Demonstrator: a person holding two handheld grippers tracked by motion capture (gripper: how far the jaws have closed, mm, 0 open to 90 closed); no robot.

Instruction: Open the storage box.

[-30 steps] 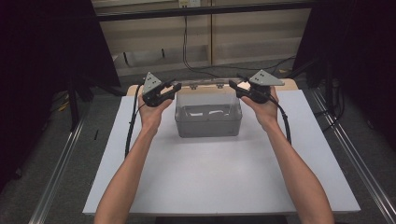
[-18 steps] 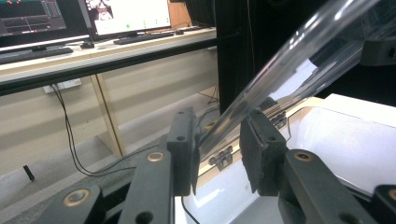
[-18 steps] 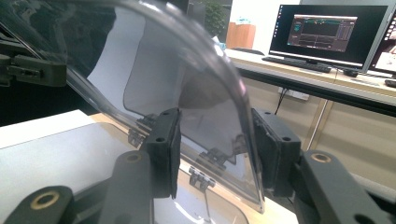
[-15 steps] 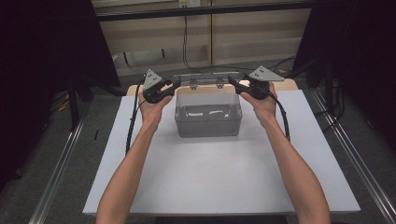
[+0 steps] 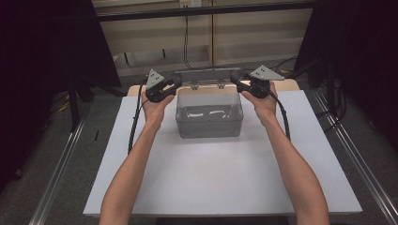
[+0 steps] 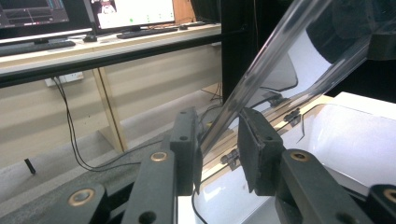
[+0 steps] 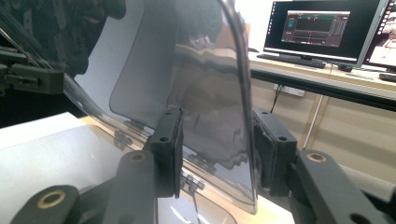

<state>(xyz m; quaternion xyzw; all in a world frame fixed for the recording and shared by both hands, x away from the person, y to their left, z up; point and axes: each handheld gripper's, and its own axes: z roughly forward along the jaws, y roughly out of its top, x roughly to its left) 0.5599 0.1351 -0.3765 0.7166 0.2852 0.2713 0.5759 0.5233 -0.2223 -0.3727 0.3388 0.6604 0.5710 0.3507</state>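
A clear box (image 5: 209, 115) sat on the white table (image 5: 220, 173), toward its far edge, midway between the two hands. Its lid (image 5: 206, 76) was hinged at the far side and stood raised, tilted back.

Left gripper (image 5: 174, 83): at the lid's left end. In the left gripper view the lid's edge (image 6: 261, 74) ran slantwise down between the jaws. The jaws had just been closing. The left pad (image 6: 191, 149) looked in contact with the edge; a slight gap seemed to remain at the right pad (image 6: 254, 149). Grip not firm as far as I could tell.

Right gripper (image 5: 236, 78): at the lid's right end. In the right gripper view the lid's curved edge (image 7: 240, 107) stood upright between the jaws. These had also been closing. Daylight showed between lid and both pads, so not yet clamped.

Both forearms reached in from the near side, one on each side of the box.
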